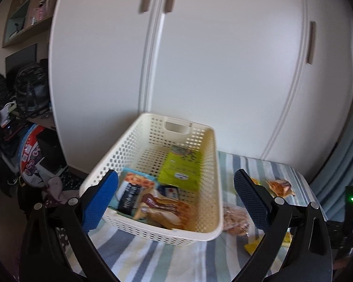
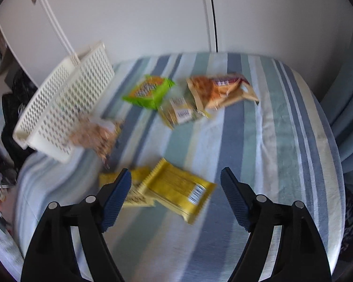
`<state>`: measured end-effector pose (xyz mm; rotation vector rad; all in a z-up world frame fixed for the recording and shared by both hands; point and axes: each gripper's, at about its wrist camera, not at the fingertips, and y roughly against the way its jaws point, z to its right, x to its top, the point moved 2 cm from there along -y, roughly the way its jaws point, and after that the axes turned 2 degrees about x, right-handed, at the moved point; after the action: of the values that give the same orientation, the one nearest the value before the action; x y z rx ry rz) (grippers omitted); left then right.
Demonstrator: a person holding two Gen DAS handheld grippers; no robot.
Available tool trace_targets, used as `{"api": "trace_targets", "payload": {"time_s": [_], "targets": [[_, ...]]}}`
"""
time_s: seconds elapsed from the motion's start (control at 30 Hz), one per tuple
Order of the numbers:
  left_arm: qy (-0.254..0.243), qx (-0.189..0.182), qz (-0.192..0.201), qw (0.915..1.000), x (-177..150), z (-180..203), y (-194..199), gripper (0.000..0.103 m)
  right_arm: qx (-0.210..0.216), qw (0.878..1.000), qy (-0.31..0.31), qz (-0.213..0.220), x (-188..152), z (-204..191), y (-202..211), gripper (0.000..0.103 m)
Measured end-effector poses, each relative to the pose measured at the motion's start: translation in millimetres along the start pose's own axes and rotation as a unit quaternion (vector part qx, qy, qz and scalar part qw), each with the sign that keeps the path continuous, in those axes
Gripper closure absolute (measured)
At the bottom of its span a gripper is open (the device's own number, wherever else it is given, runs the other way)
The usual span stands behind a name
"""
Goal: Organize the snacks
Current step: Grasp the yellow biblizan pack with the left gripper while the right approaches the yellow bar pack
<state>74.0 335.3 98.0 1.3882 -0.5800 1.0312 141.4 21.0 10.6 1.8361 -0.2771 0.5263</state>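
Striped cloth (image 2: pixel 235 127) under basket (image 1: pixel 120 150); white wardrobe (image 1: pixel 223 70) behind.

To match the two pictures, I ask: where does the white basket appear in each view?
Left wrist view: the white basket fills the lower centre, between the open fingers, with snacks inside.
Right wrist view: the basket is at the left edge, seen from outside.
Shared landmark: the clear bag of nuts beside it.

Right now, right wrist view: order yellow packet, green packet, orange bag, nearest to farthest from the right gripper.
1. yellow packet: lies between the open fingers of the right gripper, on the striped cloth.
2. green packet: far side, left of centre, near the basket.
3. orange bag: far side, right of the green one; these two are too close to call.
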Motion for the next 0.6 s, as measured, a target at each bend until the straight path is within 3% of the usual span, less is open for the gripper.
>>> {"api": "trace_targets", "payload": {"time_s": [0.2, 0.37, 0.6], "targets": [[-0.039, -0.025, -0.007, 0.9989, -8, 26, 7, 0.003, 0.009, 0.995, 0.084, -0.06, -12, -3, -14, 0.025], [-0.084, -0.052, -0.022, 0.9949, -18, 51, 10, 0.003, -0.014, 0.982, 0.153, -0.107, -16, -9, -30, 0.025], [-0.145, -0.053, -0.039, 0.9873, -38, 82, 9, 0.003, -0.006, 0.98, 0.157, -0.124, -2, -8, -49, 0.025]]}}
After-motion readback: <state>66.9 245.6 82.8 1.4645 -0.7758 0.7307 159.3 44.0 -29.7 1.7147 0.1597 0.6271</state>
